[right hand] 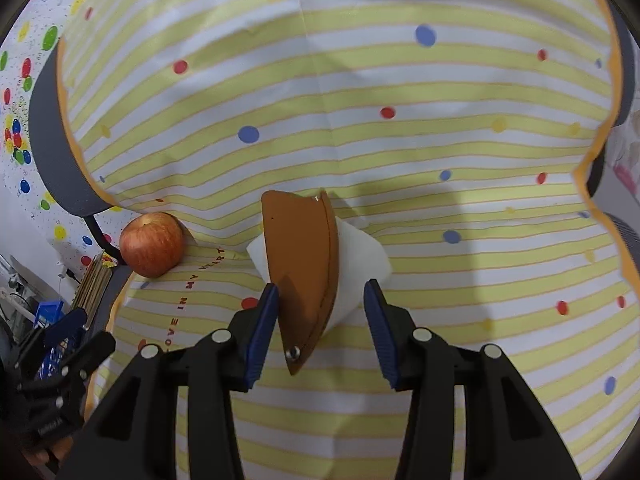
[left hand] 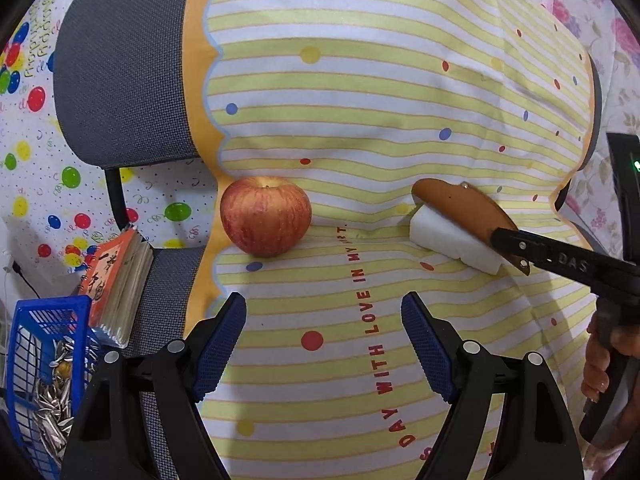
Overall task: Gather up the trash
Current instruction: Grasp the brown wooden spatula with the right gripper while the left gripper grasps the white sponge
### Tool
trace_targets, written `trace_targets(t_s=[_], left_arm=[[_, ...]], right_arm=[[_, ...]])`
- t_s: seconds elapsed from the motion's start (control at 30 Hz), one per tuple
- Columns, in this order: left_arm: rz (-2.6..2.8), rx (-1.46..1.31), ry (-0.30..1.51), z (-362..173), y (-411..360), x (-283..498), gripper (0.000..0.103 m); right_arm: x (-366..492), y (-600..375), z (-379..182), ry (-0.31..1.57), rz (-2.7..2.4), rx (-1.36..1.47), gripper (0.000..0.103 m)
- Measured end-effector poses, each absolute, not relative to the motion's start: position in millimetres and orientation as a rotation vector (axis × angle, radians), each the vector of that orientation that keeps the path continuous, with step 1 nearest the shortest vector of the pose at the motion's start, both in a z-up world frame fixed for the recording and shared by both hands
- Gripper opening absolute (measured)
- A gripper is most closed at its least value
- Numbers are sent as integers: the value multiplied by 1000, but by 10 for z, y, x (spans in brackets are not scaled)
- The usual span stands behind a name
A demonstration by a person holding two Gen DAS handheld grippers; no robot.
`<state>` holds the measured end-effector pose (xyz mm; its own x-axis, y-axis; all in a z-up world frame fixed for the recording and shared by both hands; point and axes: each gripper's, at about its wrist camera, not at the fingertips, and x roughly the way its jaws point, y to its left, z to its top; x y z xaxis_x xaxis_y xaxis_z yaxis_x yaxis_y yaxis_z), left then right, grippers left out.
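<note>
A brown curved leather-like piece (right hand: 304,264) lies on top of a white foam block (right hand: 356,264) on the striped cloth. My right gripper (right hand: 322,320) is open, its fingers on either side of the near end of both. In the left wrist view the piece (left hand: 460,208) and block (left hand: 448,240) sit at the right, with the right gripper's finger (left hand: 532,250) against them. A red apple (left hand: 266,216) lies at the cloth's left edge; it also shows in the right wrist view (right hand: 152,244). My left gripper (left hand: 324,344) is open and empty, near the cloth's front.
A blue basket (left hand: 44,344) holding seed shells stands at the lower left beside an orange notebook (left hand: 118,280). The striped cloth (left hand: 360,100) covers a grey chair (left hand: 116,60). A balloon-print cloth (left hand: 28,160) is at the left.
</note>
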<state>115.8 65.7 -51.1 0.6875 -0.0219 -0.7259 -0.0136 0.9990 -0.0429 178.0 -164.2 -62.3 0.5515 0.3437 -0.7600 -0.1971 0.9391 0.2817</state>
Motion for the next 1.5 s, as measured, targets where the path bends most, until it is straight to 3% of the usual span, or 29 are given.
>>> trace_targets(t_s=[0.13,0.3,0.53,0.83,1.1,1.33,1.4,1.5], left_arm=[[-13,-43,821,-518,615,1127,80],[-22,-34,816,-469,542,1027,80],[-78,-14,807,-409,333,983,80],[-217,24,807,-463,-298,1333,78],[-250,45,855,-642,-717,1783,61],[-223,25,931,-790,-759,2056,59],[-231,9,931,-787,-739,2064,47],[-242,15,897,-718,-721,1952,42]], right_arm=[[1738,-1561,-586,934,322,142,31],[1534,-1471,-440,856,337,60,6],[1038,-1652,-74,687,274,-49,5],[832,-2259,-142,681,160,15,5],[767,-2538,-169,679,137,65,5],[692,-2685,-191,684,132,93,5],[657,-2689,-199,688,134,95,5],[586,-2690,-195,691,135,103,5]])
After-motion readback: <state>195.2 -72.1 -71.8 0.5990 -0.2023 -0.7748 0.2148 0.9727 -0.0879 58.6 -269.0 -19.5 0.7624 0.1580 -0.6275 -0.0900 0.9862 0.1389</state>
